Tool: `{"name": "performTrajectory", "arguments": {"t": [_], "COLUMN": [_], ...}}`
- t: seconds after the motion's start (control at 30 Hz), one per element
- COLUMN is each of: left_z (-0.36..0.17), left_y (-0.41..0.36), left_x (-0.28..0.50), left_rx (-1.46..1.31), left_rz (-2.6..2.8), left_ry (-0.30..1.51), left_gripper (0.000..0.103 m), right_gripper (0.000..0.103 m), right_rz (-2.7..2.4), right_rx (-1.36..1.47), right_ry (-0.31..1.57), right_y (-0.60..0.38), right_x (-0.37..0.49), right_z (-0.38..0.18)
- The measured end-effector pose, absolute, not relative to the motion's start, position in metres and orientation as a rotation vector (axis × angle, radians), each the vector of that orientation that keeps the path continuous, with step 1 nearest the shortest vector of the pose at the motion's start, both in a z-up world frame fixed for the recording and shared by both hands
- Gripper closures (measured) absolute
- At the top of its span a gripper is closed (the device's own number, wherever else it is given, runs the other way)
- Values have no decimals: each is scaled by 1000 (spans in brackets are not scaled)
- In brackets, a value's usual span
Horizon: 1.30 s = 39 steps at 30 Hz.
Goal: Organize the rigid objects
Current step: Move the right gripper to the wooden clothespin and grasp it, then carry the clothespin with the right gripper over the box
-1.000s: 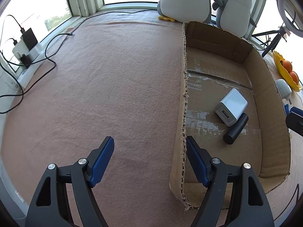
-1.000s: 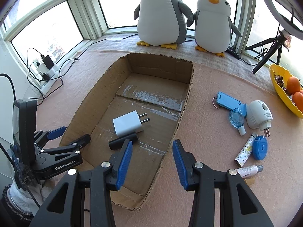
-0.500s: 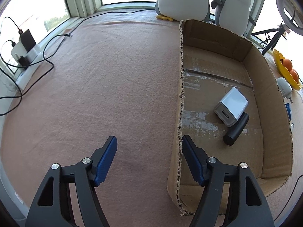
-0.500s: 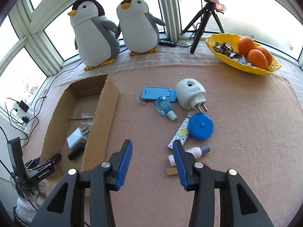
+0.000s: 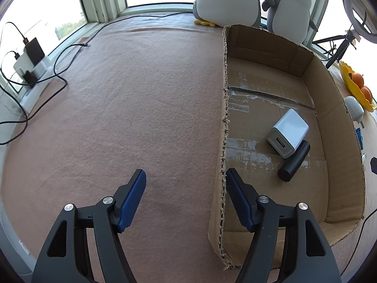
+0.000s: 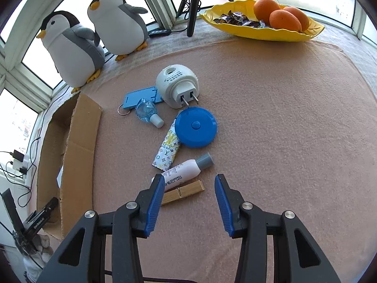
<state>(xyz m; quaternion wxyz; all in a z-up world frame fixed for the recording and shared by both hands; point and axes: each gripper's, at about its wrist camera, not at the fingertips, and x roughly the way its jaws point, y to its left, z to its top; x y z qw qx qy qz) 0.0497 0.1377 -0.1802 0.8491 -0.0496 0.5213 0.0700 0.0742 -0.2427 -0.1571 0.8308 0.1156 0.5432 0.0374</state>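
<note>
Cardboard box (image 5: pixel 329 108): open-topped, holding a white charger (image 5: pixel 288 132) touched by a black cylinder (image 5: pixel 293 164) | On pink cloth beside it: white plug-in device (image 6: pixel 175 86), blue round case (image 6: pixel 195 126), patterned tube (image 6: pixel 167 149), white bottle (image 6: pixel 185 169), wooden clothespin (image 6: pixel 182 192), all lying flat.

- Left gripper (image 5: pixel 186 189): black angular plastic arms, blue ribbed pads, silver round screws.
- Right gripper (image 6: pixel 187 194): same black arms, blue ribbed pads, silver screws.
</note>
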Motion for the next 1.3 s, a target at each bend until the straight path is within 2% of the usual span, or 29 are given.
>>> {"name": "performTrajectory", "arguments": {"t": [0.07, 0.17, 0.3, 0.37, 0.93, 1.07, 1.3], "left_z": [-180, -180, -180, -180, -180, -180, -180], "left_y": [138, 138, 139, 139, 140, 140, 140], "left_x": [50, 50, 50, 49, 49, 49, 49], "left_rx": [-103, -101, -101, -101, -97, -97, -97], "left_rz": [147, 146, 146, 145, 146, 146, 146], "left_ry": [1098, 1099, 1098, 1098, 1098, 1097, 1097], "left_gripper": [33, 33, 33, 33, 33, 33, 33], "right_gripper": [60, 47, 45, 40, 40, 47, 47], "right_rz": [113, 125, 153, 160, 182, 179, 173], "right_rx": [159, 61, 50, 25, -62, -112, -98], "right_ry": [1155, 1143, 1152, 1159, 1171, 1174, 1173], "right_y": [-228, -216, -216, -217, -217, -213, -213], "right_x": [70, 66, 66, 69, 81, 78, 76], "right_z": [-162, -168, -174, -177, -183, -183, -183]}}
